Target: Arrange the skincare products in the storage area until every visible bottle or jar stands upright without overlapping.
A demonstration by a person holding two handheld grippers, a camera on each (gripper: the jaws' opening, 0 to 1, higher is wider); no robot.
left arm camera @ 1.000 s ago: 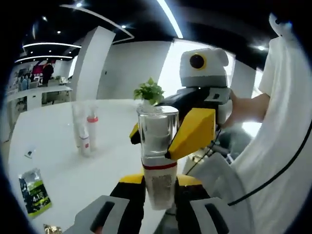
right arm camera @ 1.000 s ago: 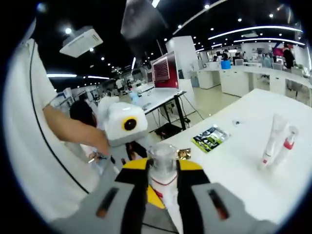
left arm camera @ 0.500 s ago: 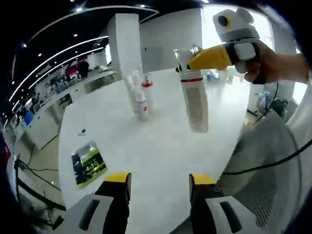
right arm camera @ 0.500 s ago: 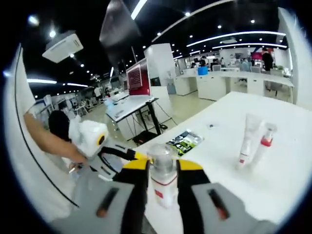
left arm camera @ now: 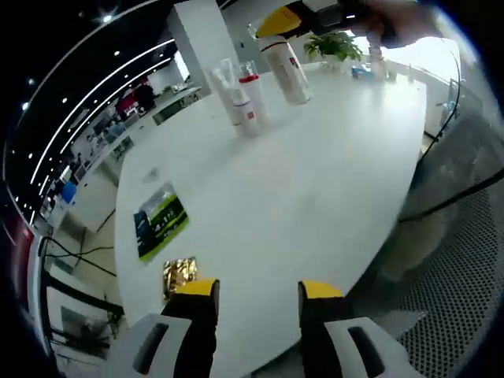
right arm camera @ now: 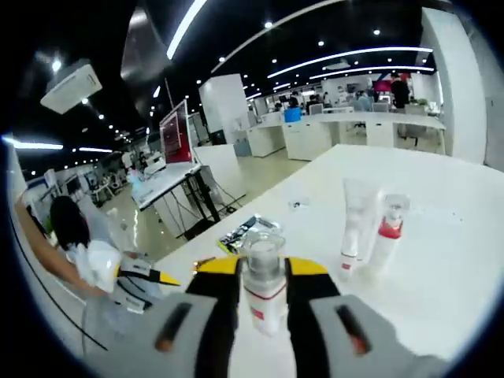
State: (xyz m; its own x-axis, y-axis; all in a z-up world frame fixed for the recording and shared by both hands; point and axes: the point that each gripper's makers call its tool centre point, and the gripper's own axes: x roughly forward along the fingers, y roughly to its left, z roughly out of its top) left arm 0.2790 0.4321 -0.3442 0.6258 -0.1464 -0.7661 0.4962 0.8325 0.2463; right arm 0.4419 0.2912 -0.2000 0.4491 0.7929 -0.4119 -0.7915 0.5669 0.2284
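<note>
At lower centre of the right gripper view, the right gripper (right arm camera: 264,295) is clamped on a clear-capped white bottle with a red band (right arm camera: 263,279), held upright above the white table (right arm camera: 441,268). Right of centre, a white tube (right arm camera: 354,216) and a red-collared white bottle (right arm camera: 386,232) stand upright, just beside each other. In the left gripper view, the left gripper (left arm camera: 256,319) has its jaws apart, holding nothing. A green sachet (left arm camera: 160,220) and a gold sachet (left arm camera: 179,272) lie flat at left of centre.
</note>
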